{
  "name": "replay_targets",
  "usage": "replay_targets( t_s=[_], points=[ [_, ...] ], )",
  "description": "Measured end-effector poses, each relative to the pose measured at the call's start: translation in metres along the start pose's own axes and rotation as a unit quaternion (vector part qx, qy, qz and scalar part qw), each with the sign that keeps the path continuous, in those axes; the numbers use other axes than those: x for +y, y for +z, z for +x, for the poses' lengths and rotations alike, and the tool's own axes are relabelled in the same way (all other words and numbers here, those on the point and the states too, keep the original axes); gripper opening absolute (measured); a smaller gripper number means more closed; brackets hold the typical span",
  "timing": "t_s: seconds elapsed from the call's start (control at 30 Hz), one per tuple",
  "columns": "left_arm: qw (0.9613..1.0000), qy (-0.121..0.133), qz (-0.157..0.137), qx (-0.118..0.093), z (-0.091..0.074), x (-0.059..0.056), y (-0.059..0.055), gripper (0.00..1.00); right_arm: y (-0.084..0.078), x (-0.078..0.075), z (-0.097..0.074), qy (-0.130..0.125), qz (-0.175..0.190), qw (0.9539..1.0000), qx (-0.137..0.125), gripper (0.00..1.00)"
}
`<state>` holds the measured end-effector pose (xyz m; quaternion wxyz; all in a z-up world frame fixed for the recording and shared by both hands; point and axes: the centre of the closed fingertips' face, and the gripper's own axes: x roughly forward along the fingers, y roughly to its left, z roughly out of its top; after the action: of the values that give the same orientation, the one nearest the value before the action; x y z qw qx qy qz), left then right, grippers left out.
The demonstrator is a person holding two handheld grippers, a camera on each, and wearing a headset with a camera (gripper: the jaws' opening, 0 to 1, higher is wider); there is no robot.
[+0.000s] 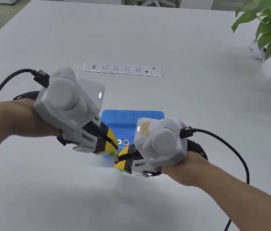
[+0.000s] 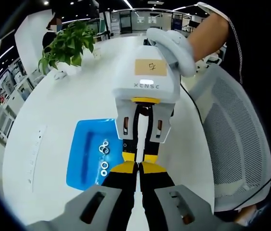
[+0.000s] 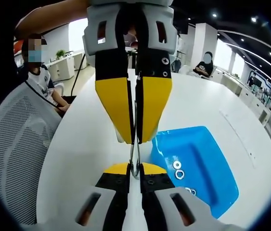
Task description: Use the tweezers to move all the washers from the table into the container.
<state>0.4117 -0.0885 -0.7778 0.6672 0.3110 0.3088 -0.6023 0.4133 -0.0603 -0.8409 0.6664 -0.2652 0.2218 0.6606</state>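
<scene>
White table [image 1: 183, 43], mostly bare. Blue container [image 1: 131, 118] sits near the centre; two or three small washers [image 1: 124, 142] lie inside near its front edge. Left claw [image 1: 109, 142] comes in from the left, right claw [image 1: 124, 162] from the right. Their yellow-and-black tips are angled toward each other, close together over the container's near edge. Jaw gaps are hidden from this angle. Each has a grey housing and a black cable trailing back along the forearm. White power strip [image 1: 122, 69] lies flat beyond the container, well apart. Green plant [image 1: 269, 30] at the far right edge.
</scene>
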Motion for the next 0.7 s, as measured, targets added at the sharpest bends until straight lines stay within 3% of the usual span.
replay_targets(
  t_s=[0.4, 0.7],
  points=[
    [0.9998, 0.016, 0.011, -0.001, -0.018, -0.003, 0.015, 0.06, 0.018, -0.001, -0.016, -0.011, -0.023, 0.9997, 0.002, 0.09],
    [0.9993, 0.029, 0.025, -0.005, -0.027, 0.003, 0.027, 0.06, 0.026, -0.01, -0.028, -0.025, -0.034, 0.9991, 0.002, 0.09]
  ],
)
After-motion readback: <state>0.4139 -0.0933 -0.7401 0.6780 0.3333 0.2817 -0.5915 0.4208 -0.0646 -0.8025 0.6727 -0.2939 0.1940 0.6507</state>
